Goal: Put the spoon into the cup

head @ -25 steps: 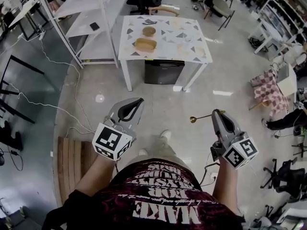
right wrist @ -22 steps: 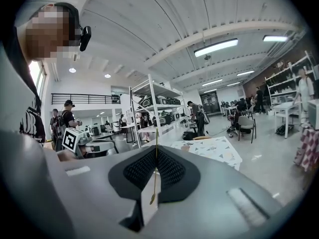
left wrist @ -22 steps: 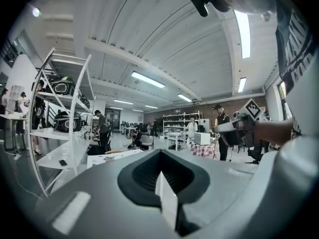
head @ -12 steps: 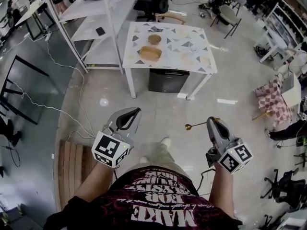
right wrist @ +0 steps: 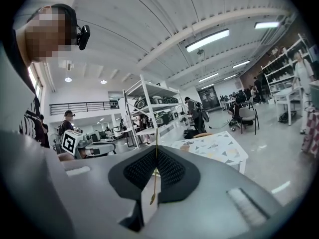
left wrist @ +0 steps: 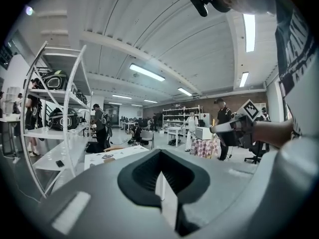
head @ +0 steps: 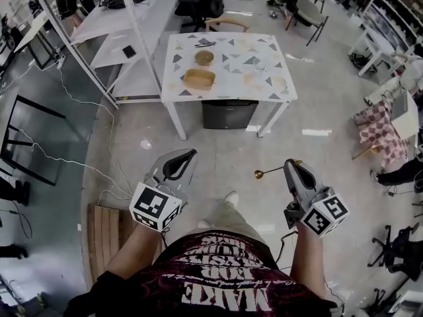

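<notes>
Gold spoon point(head: 269, 172) is pinched tight in my right gripper point(head: 291, 165). It sticks out sideways, with its round end toward my left gripper point(head: 190, 154), which is closed on nothing. The white table point(head: 232, 78) is well ahead of both. I can't pick out the cup.

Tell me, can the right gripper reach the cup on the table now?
Probably not: the right gripper, shut on the spoon, hangs over open floor, well short of the table bearing the cup. Nothing blocks the way.
</notes>
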### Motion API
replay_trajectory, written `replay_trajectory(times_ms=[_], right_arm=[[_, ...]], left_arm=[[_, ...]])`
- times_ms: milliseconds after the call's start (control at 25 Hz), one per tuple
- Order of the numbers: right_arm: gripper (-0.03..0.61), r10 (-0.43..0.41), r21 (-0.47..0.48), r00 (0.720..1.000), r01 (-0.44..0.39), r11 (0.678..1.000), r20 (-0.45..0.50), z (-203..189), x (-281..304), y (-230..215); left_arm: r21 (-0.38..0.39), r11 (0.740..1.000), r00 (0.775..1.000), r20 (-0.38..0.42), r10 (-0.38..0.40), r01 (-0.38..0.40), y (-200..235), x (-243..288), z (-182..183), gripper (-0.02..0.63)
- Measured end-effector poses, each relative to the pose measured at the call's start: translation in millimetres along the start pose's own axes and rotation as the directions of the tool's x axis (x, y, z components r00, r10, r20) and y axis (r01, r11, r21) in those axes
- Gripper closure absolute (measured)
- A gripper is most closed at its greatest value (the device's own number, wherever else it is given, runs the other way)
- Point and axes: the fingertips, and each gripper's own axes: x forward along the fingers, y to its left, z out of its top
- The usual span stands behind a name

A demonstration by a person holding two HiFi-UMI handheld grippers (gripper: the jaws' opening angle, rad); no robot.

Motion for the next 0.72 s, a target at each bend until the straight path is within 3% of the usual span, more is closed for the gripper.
replay_trajectory(times_ms=[720], right_arm=[[0.549,-0.027,0.08,0.999,0.024,0.996,0.03,24.4,35.0,-94.7]], left_arm=[[-0.006,0.996,0.995,-0.052,-0.085,0.085,10.3,117.9,11.6,0.614]])
